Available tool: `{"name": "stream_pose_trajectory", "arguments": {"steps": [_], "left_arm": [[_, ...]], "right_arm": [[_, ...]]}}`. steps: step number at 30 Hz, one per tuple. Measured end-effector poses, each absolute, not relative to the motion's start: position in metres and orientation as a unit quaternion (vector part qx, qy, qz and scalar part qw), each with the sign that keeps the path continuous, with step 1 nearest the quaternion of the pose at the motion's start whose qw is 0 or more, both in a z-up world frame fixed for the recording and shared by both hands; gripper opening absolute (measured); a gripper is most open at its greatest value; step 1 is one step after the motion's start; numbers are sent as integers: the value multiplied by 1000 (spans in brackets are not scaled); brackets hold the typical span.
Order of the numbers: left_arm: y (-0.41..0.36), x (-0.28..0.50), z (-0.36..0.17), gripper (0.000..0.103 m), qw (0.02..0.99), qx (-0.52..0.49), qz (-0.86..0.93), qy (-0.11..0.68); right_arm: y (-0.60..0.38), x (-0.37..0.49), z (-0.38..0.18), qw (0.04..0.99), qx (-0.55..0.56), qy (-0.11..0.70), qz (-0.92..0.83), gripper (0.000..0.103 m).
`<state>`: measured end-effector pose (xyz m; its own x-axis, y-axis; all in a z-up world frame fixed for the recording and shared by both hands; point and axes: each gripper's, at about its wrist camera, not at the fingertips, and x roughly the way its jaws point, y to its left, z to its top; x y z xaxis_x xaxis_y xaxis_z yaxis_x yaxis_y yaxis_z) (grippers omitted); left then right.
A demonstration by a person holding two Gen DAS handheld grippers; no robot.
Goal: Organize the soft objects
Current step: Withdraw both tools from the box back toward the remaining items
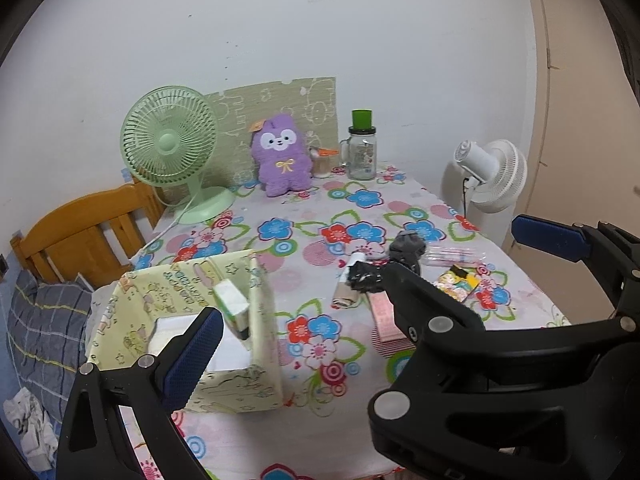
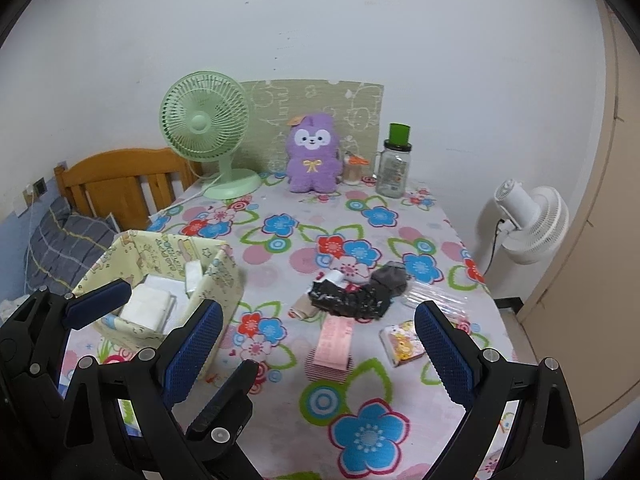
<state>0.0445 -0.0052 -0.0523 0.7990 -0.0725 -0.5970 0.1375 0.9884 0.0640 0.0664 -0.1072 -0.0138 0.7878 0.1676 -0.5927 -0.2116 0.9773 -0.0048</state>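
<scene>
Both claws hang apart and empty over the flowered counter (image 2: 400, 380), left claw (image 1: 360, 292) by the paper-lined box (image 2: 216, 280), right claw (image 2: 320, 344) short of the socks. The socks (image 2: 360, 296), limp dark knit, lie mid-counter tangled with a beige roll. Risk: snagging the slick pink packet (image 2: 334, 340) or dragging the cloth.
</scene>
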Motion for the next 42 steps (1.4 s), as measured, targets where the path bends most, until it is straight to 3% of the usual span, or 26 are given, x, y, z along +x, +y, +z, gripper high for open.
{"name": "stream_pose_trajectory", "arguments": {"steps": [42], "left_arm": [[-69,83,-84,102,936,45,-100,336]], "right_arm": [[-174,90,-45,943,-22,324,74,98]]}}
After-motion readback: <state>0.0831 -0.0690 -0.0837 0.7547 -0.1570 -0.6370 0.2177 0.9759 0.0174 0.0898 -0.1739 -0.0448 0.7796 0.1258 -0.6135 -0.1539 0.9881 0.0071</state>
